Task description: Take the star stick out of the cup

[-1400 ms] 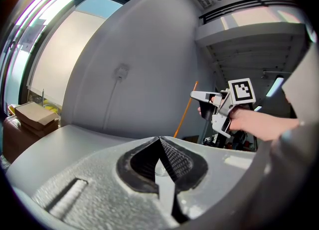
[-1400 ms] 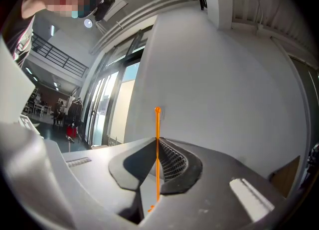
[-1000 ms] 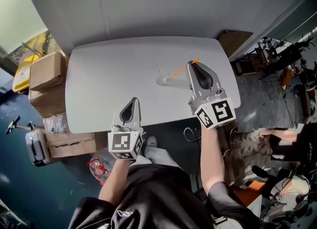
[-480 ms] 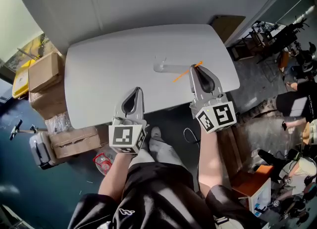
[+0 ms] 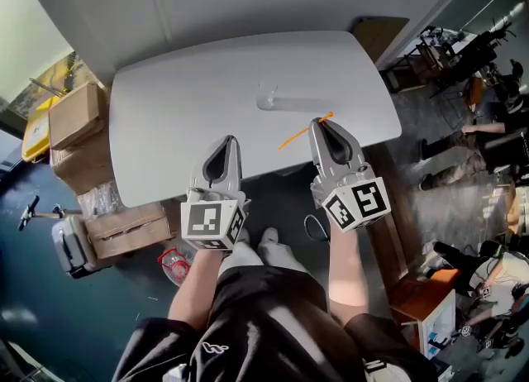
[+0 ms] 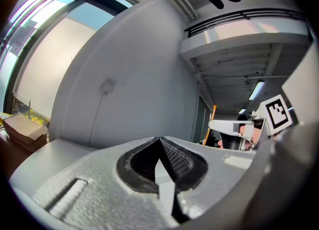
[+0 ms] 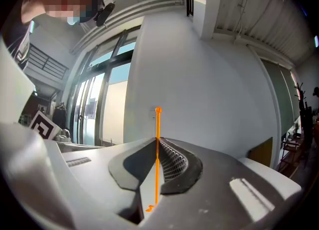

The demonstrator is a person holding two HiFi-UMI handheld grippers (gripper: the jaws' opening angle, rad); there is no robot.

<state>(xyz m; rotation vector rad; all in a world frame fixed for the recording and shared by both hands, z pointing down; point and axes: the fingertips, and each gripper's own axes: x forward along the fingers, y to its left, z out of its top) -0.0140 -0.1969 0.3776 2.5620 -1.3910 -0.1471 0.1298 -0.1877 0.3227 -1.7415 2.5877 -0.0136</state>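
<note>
The orange star stick (image 5: 302, 130) is pinched in my right gripper (image 5: 317, 126), which is shut on it. It hangs slanted over the white table's (image 5: 182, 116) front edge, clear of the cup. The clear cup (image 5: 268, 100) stands at mid-table, beyond and left of the stick. In the right gripper view the star stick (image 7: 157, 124) runs straight up between the closed pads, a small knob at its top. My left gripper (image 5: 229, 144) hovers shut and empty over the front edge. In the left gripper view the left gripper (image 6: 160, 142) has its pads meeting with nothing between them.
Cardboard boxes (image 5: 76, 118) are stacked on the floor left of the table, with another box (image 5: 124, 230) nearer me. A brown board (image 5: 377, 31) leans at the far right corner. People and equipment crowd the floor on the right (image 5: 488, 136).
My right gripper has drawn the stick back from beside the cup toward the table's front edge. The left gripper has edged slightly forward.
</note>
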